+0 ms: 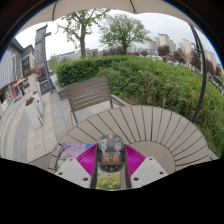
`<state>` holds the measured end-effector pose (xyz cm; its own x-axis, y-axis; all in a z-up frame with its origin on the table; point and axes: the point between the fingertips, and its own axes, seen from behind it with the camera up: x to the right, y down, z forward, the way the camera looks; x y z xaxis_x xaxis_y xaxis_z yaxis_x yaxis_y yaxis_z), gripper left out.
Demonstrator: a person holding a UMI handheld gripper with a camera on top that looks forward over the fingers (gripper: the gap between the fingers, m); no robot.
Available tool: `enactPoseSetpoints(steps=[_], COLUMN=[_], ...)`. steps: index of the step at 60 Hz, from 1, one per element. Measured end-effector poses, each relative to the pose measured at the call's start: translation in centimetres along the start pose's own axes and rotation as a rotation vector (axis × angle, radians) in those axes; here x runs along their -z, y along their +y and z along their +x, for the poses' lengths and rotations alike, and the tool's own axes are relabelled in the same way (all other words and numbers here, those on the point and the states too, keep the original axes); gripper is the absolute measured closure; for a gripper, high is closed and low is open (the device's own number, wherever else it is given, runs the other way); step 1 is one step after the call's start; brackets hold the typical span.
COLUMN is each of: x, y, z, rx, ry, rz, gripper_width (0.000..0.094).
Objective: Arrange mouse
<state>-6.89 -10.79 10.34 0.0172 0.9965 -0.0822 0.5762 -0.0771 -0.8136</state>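
Observation:
My gripper [110, 152] is over the near edge of a round wooden slatted table [150, 125]. A dark mouse [110, 160] with a lighter top sits between the two magenta pads [88, 160], and both pads press against its sides. A colourful patterned mat [70, 152] lies on the table just left of the left finger. A yellow-green patterned patch [108, 182] shows under the mouse, close to the gripper body; I cannot tell what it belongs to.
A wooden bench [88, 95] stands beyond the table to the left on a paved terrace [25, 125]. A green hedge [150, 75] runs behind the table. Trees and buildings stand far off.

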Motion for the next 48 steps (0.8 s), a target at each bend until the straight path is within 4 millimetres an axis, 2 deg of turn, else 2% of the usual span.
enactPoseSetpoints(steps=[6, 11, 15, 19, 21, 23, 25, 27, 32, 41, 48], x=[-3.2, -5.5, -6.9, -7.2, -7.1, -6.7, -5.8, -4.7, -0.9, 9.7, 17.7], y=[3.9, 7.2, 9.2, 10.7, 10.9, 10.5, 9.9, 9.3, 7.7, 6.0, 6.1], z=[-5.7, -8.8, -9.8, -10.3, -10.4, -10.2, -9.8, -9.3, -8.5, -8.1, -7.7], rx=[-0.002, 0.01, 0.027, 0.027, 0.023, 0.024, 0.028, 0.026, 0.006, 0.013, 0.008], ry=[0.001, 0.01, 0.035, 0.052, 0.057, 0.068, 0.088, 0.112, 0.139, 0.14, 0.149], rz=[-0.048, -0.087, -0.116, -0.14, -0.148, -0.141, -0.14, -0.142, -0.167, -0.214, -0.233], gripper_width=[0.0546, 0.0538, 0.0513, 0.0451, 0.0387, 0.025, 0.0063, 0.0114, 0.0091, 0.0096, 0.0094])
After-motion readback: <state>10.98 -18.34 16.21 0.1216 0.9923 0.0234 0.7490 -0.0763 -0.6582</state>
